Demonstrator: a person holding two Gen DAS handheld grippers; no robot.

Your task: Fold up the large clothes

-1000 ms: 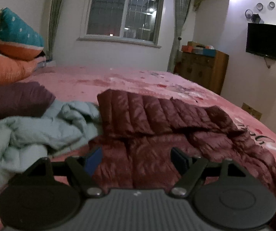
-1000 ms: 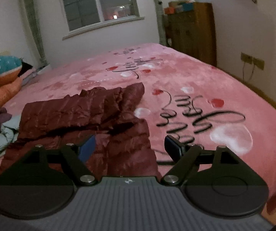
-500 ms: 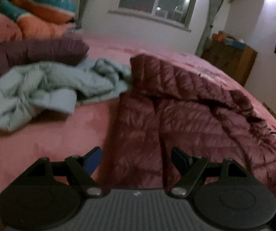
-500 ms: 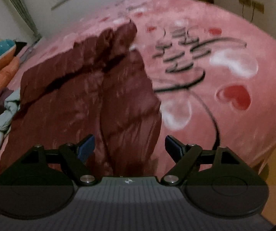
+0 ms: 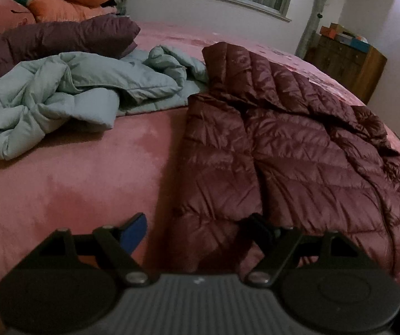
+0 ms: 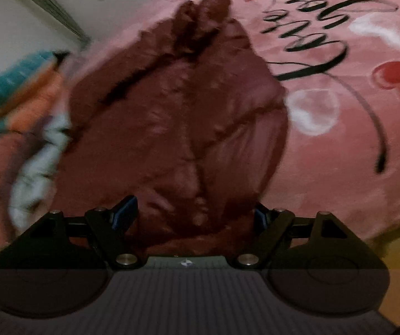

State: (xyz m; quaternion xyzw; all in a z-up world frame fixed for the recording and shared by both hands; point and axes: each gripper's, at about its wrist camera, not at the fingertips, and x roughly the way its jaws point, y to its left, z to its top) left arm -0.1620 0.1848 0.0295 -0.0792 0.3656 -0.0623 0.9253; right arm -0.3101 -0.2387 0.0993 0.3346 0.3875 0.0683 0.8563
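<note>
A maroon quilted down jacket (image 5: pixel 297 145) lies spread on the pink bed, hem toward me, top part folded back at the far end. My left gripper (image 5: pixel 197 229) is open, low over the jacket's near left hem corner, its fingers on either side of the fabric edge. In the right wrist view the jacket (image 6: pixel 177 117) fills the middle, blurred. My right gripper (image 6: pixel 193 213) is open, close above the jacket's near hem, tilted to the side.
A crumpled light blue jacket (image 5: pixel 69 95) lies left of the maroon one, a dark purple jacket (image 5: pixel 49 39) behind it. Folded quilts (image 5: pixel 60 2) are stacked at the back left. A wooden dresser (image 5: pixel 350 61) stands by the wall. The pink blanket (image 6: pixel 353 117) has black lettering and hearts.
Both grippers have dropped and moved in toward the maroon jacket's near hem. The right gripper has also tilted sideways. Both stayed open.
</note>
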